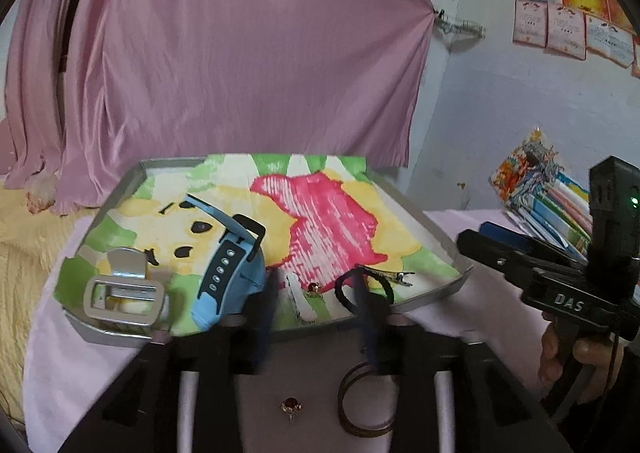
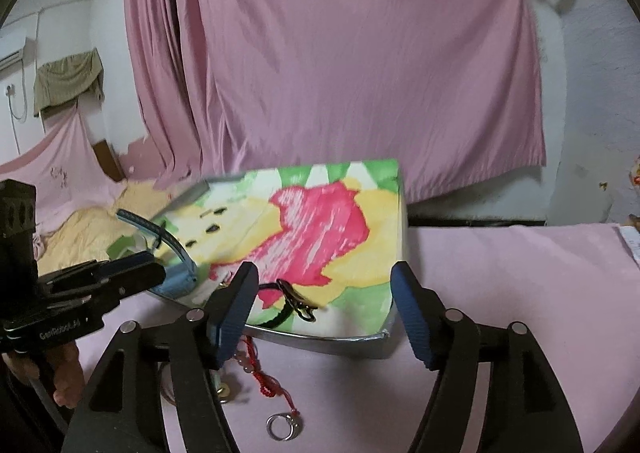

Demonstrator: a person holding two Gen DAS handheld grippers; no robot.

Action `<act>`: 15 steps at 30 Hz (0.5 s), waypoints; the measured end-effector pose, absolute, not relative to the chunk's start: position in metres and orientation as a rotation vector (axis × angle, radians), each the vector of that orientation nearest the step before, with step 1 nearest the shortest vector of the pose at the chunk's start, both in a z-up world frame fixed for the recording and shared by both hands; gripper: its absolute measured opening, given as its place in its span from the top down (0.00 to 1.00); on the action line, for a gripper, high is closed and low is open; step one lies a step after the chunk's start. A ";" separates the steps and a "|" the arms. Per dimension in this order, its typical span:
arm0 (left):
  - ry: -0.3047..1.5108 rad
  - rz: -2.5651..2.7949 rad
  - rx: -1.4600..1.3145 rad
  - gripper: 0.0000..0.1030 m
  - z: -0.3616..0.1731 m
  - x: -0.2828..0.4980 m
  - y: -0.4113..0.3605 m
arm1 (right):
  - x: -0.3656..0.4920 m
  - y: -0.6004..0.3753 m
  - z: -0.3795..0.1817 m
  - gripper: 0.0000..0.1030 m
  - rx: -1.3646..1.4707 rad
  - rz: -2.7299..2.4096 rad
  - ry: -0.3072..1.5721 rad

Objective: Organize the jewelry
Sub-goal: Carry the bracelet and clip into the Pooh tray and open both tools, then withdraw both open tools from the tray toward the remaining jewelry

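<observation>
Left wrist view: the left gripper (image 1: 316, 317) is hovering with tongs apart over the near rim of the tray (image 1: 432, 295), where a small ring (image 1: 313, 287) is lying at 12 o'clock; another ring (image 1: 291, 406) and a bangle (image 1: 366, 399) are waiting on the cloth at 6 o'clock. Right wrist view: the right gripper (image 2: 324, 313) is standing wide apart and empty, with the red cord (image 2: 264, 373) at 7 o'clock, probably the next pick, calling for a low pinch.

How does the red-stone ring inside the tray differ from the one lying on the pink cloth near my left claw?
The ring in the tray lies on the tray's colourful paper lining, beyond the left claw; the ring on the cloth lies outside the tray, on the pink cloth, below the claw's fingers. The cloth ring looks larger in the left wrist view, being nearer the camera. Both are gold-toned with a dark red stone, and neither is gripped.
</observation>
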State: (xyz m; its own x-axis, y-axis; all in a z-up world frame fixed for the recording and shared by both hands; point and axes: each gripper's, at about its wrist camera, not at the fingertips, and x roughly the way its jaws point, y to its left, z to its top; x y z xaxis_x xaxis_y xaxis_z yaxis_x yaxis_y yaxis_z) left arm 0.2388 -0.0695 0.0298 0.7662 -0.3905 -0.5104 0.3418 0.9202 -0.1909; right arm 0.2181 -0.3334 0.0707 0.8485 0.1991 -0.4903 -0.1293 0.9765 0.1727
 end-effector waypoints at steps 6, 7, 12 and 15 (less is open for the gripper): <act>0.483 -0.362 -0.085 0.28 0.040 0.216 -0.062 | 0.189 -0.341 0.080 0.19 0.159 0.152 0.440; 0.474 -0.351 -0.083 0.21 0.041 0.211 -0.061 | 0.184 -0.342 0.081 0.12 0.162 0.149 0.428; 0.418 -0.319 -0.082 0.04 0.045 0.188 -0.053 | 0.157 -0.345 0.085 0.07 0.163 0.132 0.370; 0.408 -0.302 -0.084 0.01 0.044 0.175 -0.046 | 0.142 -0.345 0.083 0.06 0.161 0.123 0.358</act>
State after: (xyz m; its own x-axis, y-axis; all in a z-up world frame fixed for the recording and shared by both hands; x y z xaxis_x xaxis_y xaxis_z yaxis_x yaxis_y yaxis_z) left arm 0.1745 -0.0462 0.0436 0.8740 -0.3059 -0.3776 0.2725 0.9519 -0.1405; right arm 0.1422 -0.3448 0.0831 0.9294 0.1476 -0.3382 -0.0909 0.9799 0.1777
